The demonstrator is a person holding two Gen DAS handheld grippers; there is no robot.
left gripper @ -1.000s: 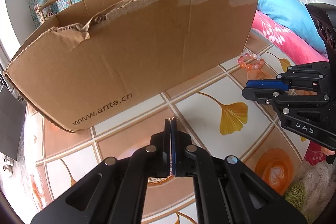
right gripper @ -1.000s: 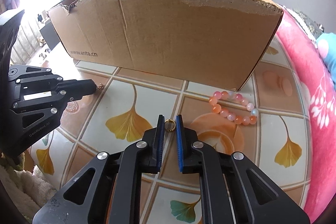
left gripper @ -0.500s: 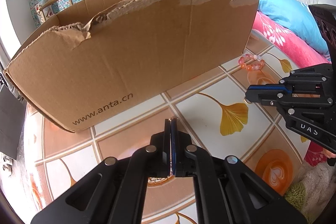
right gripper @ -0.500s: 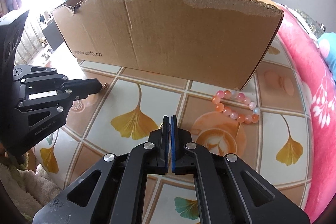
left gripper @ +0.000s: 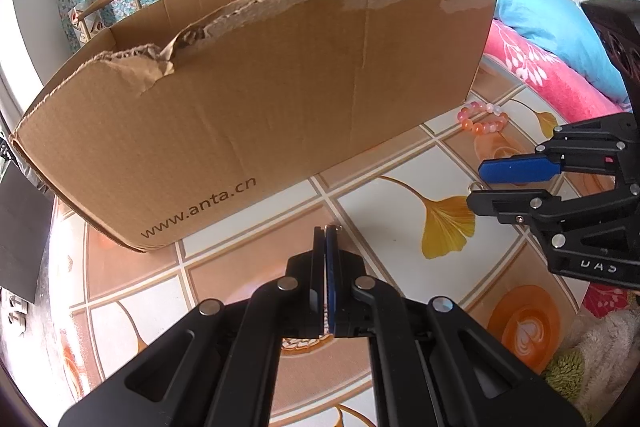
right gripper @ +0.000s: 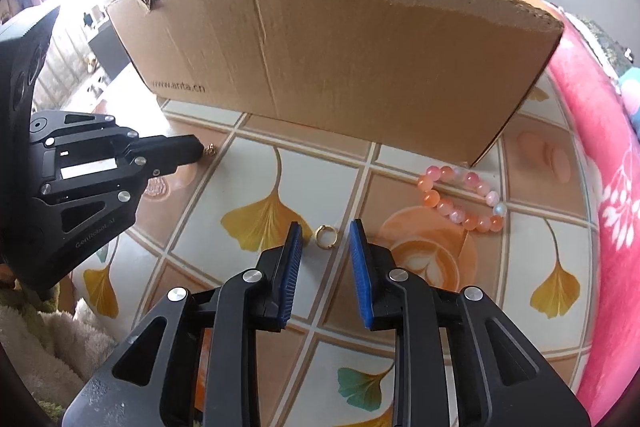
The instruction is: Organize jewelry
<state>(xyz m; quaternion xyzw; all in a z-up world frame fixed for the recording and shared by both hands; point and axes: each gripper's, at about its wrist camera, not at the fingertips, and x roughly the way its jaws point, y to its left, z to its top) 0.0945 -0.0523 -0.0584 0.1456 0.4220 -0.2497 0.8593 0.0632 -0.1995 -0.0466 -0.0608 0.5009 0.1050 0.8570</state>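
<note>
Right hand-held gripper (right gripper: 325, 239) spread wide just above the tiled ginkgo-leaf tabletop (right gripper: 400, 367), blue ribbed pads (right gripper: 291, 259) on either side of a small gold ring (right gripper: 327, 236) lying flat on the surface, touching neither pad. Left hand-held gripper (left gripper: 325, 229) pressed narrow, pads together, pinching a tiny gold-coloured piece of jewelry (right gripper: 209, 148) that pokes out at the tip; too small to identify. Pink-and-orange beaded bracelet (right gripper: 464, 197) lying on the tabletop near the right corner of the large torn brown cardboard box (right gripper: 340, 59), well apart from both grippers. Box standing behind everything, printed "www.anta.cn" on its near wall. Pink floral blanket (right gripper: 612, 167) along the tabletop's right edge.
</note>
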